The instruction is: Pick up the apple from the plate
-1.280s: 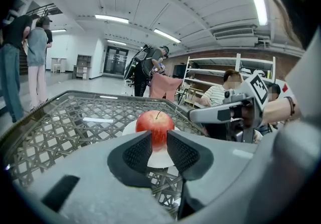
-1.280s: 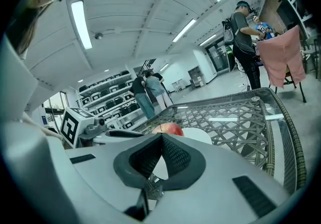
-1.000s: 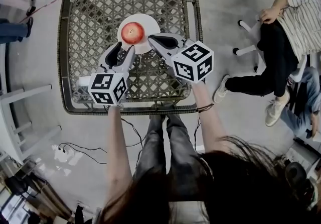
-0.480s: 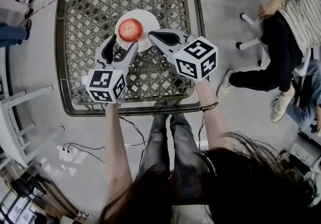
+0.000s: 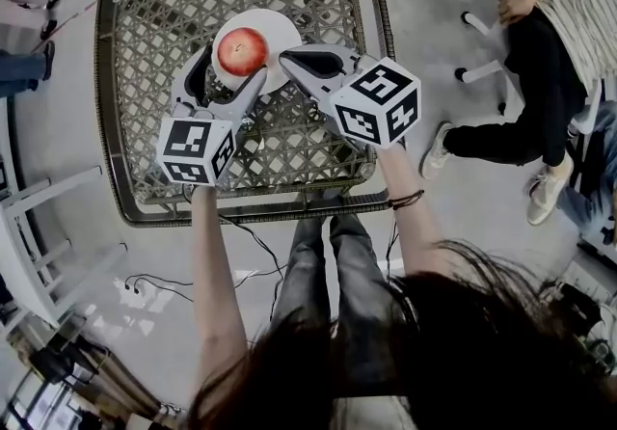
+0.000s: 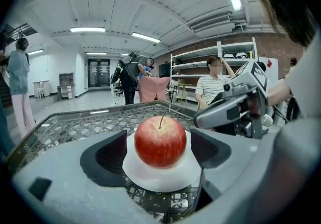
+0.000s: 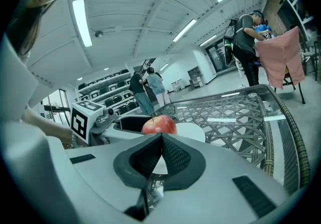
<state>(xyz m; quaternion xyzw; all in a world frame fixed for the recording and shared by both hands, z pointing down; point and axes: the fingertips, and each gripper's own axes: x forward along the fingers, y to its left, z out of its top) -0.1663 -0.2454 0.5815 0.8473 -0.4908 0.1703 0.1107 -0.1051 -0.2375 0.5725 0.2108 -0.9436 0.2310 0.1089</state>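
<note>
A red apple [image 5: 242, 50] sits on a small white plate [image 5: 281, 29] on the woven table. My left gripper [image 5: 231, 67] reaches in from the near side, its jaws opening, one on each side of the apple. In the left gripper view the apple [image 6: 160, 141] stands between the dark pads [image 6: 111, 153] with a gap on both sides, over the plate [image 6: 153, 182]. My right gripper [image 5: 285, 58] is shut and empty, its tip at the plate's right edge. Its own view shows the closed jaws [image 7: 161, 141] with the apple [image 7: 158, 124] just beyond.
The table [image 5: 111, 129] is a dark wicker lattice with a raised rim. A seated person [image 5: 540, 42] is to the right, more people stand at far left. A white bench [image 5: 39, 226] and a floor cable [image 5: 154, 285] lie near the table's front.
My left gripper has moved forward to the plate and its jaws have spread, so they now flank the apple. The right gripper has stayed shut beside the plate.
</note>
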